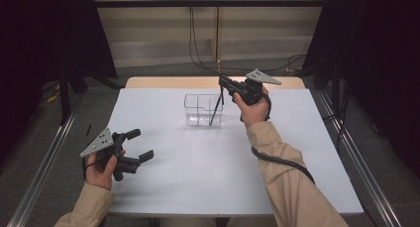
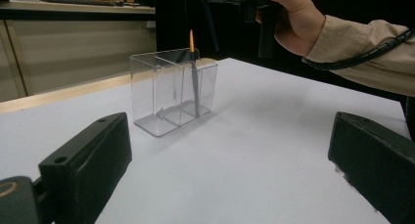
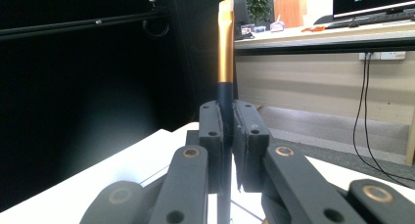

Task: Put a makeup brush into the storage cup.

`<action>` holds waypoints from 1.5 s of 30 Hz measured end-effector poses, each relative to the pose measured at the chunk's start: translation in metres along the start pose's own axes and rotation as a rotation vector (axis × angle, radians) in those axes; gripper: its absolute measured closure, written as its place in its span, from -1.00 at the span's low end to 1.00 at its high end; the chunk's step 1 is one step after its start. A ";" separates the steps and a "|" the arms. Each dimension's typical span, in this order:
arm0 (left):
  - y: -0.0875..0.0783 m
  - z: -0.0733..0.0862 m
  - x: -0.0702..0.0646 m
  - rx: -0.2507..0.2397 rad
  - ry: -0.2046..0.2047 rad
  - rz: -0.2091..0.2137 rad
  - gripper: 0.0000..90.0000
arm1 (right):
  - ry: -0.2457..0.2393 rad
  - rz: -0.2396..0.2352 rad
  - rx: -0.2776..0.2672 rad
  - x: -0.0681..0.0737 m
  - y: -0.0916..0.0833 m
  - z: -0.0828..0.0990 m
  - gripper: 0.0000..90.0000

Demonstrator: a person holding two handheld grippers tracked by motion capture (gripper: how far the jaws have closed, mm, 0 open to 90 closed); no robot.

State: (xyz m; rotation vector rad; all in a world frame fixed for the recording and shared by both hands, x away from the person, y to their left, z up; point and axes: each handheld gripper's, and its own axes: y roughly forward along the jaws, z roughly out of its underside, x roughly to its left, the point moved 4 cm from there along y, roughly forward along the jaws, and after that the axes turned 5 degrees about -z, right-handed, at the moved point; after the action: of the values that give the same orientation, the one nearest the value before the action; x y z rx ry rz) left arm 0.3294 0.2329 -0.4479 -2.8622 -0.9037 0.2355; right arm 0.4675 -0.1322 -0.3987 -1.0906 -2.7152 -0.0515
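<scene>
Clamping a dark, unlabelled brush (image 3: 225, 53) over the clear box (image 1: 202, 109), the right tool (image 1: 223, 83) grips; left tool (image 1: 139, 144) gapes apart.

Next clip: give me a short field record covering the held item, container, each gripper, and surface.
held item: slim dark brush with gold ferrule, lower end inside the container
container: clear plastic divided box, upright
right gripper: jaws shut on the brush, above the box
left gripper: jaws open, nothing between them, apart from the box
surface: white table
</scene>
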 end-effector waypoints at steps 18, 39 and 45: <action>0.000 0.000 0.000 0.000 -0.001 -0.002 -0.95 | 0.000 -0.018 -0.009 0.001 0.009 0.003 0.86; 0.000 0.001 0.001 0.002 -0.002 -0.002 -0.95 | 0.003 -0.027 -0.012 0.002 0.014 0.006 0.86; 0.000 0.001 0.001 0.003 -0.001 -0.003 -0.95 | 0.009 -0.030 -0.014 0.002 0.013 0.007 0.85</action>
State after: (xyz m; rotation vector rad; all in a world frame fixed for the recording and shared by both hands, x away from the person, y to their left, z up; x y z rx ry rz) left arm 0.3297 0.2337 -0.4486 -2.8581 -0.9062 0.2376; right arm 0.4742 -0.1206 -0.4058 -1.0506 -2.7280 -0.0801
